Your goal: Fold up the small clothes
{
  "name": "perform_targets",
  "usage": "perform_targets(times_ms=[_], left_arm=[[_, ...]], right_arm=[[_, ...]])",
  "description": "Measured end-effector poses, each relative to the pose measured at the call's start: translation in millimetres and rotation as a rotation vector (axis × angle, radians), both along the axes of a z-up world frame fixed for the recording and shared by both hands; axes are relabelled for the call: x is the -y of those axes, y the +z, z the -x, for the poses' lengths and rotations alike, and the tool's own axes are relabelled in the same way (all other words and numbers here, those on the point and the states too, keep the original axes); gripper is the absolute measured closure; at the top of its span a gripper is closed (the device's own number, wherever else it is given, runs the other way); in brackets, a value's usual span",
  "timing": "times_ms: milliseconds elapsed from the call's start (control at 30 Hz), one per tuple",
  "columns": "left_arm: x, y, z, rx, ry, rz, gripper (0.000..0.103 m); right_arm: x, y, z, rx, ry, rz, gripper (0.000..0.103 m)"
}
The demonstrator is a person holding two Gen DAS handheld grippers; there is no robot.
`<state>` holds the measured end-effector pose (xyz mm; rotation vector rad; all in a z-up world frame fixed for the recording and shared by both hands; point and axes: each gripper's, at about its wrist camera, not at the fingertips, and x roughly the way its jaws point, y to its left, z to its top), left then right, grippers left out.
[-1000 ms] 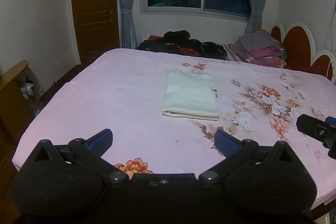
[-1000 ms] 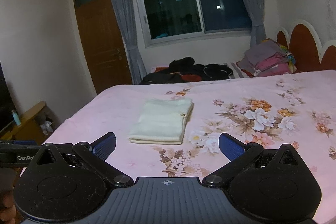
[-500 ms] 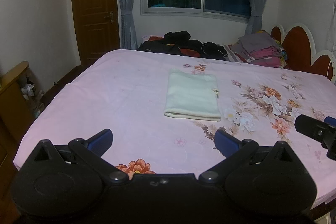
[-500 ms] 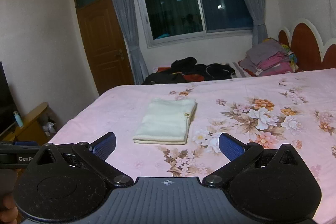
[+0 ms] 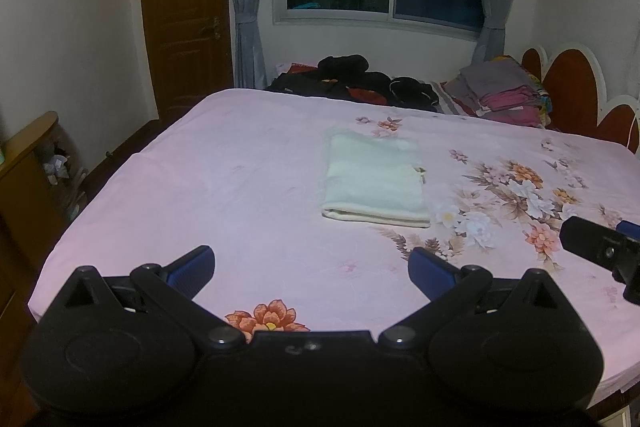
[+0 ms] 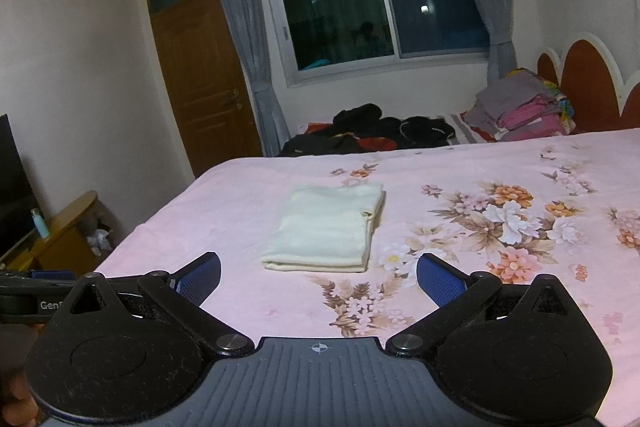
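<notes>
A pale cream garment (image 5: 376, 183) lies folded into a neat rectangle in the middle of the pink floral bed (image 5: 240, 187); it also shows in the right wrist view (image 6: 328, 227). My left gripper (image 5: 311, 265) is open and empty, held above the near edge of the bed, well short of the garment. My right gripper (image 6: 319, 277) is open and empty, also short of the garment. The right gripper's tip shows at the right edge of the left wrist view (image 5: 600, 249).
A heap of dark clothes (image 5: 360, 79) lies at the far edge of the bed. A stack of folded grey and pink clothes (image 5: 504, 93) sits by the red headboard (image 5: 572, 83). A wooden cabinet (image 5: 24, 167) stands at the left, a door (image 5: 180, 7) behind.
Both grippers have drawn back and risen slightly from the bed; the folded garment looks a little farther away. Both stay open and empty. The garment has not moved.
</notes>
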<state>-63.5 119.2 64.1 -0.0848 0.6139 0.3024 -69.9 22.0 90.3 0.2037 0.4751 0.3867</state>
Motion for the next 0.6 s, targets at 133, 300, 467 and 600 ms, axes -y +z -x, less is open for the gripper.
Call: perform_targets(times_ms=[133, 300, 467, 600], left_arm=[[-1, -2, -4, -0.006, -0.004, 0.001, 0.000], [-1, -5, -9, -0.012, -0.027, 0.011, 0.000], [1, -11, -18, 0.014, -0.050, -0.009, 0.001], [-3, -19, -39, -0.025, -0.034, -0.011, 0.000]], right_arm=[[-3, -1, -3, -0.003, 0.004, 0.002, 0.000], [-2, -6, -8, -0.018, 0.000, 0.005, 0.000], [1, -12, -17, -0.042, -0.010, 0.004, 0.000], [6, -21, -28, -0.066, -0.026, 0.006, 0.000]])
